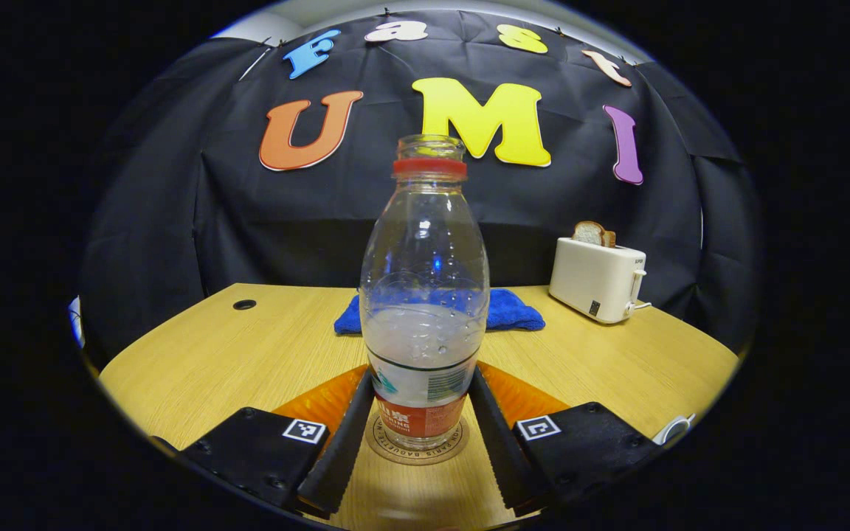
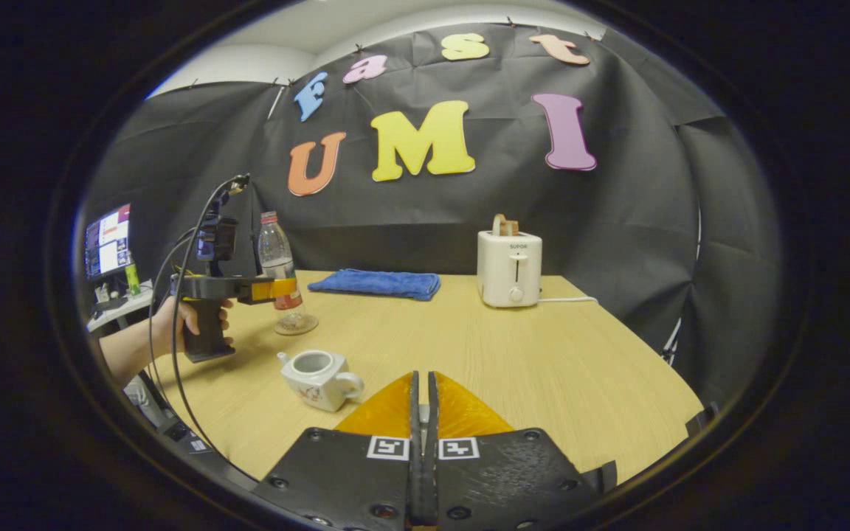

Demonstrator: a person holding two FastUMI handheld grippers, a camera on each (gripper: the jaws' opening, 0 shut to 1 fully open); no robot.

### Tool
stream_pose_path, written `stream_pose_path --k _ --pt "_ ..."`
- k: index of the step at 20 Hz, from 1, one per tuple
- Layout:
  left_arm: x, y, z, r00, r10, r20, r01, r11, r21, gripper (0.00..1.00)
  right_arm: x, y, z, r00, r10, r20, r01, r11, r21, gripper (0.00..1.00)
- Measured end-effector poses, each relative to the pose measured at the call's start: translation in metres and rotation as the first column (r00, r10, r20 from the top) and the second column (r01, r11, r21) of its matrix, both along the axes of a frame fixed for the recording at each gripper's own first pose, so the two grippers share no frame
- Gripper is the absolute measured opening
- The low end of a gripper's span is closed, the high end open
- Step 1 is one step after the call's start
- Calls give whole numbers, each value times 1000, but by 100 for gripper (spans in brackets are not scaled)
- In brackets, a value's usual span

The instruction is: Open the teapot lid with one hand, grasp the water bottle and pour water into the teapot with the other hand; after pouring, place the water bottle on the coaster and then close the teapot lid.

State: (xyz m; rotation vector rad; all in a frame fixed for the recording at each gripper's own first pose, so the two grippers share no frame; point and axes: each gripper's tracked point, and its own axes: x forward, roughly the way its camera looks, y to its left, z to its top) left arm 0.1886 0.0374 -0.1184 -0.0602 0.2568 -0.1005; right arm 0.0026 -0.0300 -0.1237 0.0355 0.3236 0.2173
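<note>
A black cloth wall backs a table (image 2: 543, 354) of pale wood-grain laminate with a round cable hole (image 1: 244, 304) near its far left corner. In the left gripper view, the bottle (image 1: 425, 295), clear ribbed plastic with a red neck ring and no cap, stands upright on a round coaster (image 1: 416, 450) printed with ring lettering too curved to read fully. The bottle is about a third full; its label is white above and red below, the print blurred. The left gripper (image 1: 417, 435) has its ridged fingers (image 1: 340, 442) close along both sides of the bottle's base; whether they press it or have just let go I cannot tell. In the right gripper view, a hand (image 2: 189, 317) holds that gripper at the table's left edge. The white ceramic teapot (image 2: 318, 377) sits lidless near the front edge. The right gripper (image 2: 423, 402) is pressed together, seemingly on something small and pale. A folded blue terry towel (image 2: 377, 282) lies at the far edge, beside a cream toaster (image 2: 510, 269) marked "SUPOR" with bread (image 1: 593, 234) in its slot.
</note>
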Motion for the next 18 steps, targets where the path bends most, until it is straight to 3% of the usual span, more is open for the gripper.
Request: stream_pose_path --k 7,12,18 --pt "0 1 -8 999 -4 -32 3 1000 -16 81 0 1 0 1000 0 -1 0 1000 -4 0" --pt "-3 1 -10 999 -8 -43 7 1000 -27 98 0 3 -1 1000 0 -4 0 1000 -9 0" --pt "-29 3 -14 996 -12 -92 5 997 -80 98 -2 18 7 1000 27 14 -27 1000 -5 0"
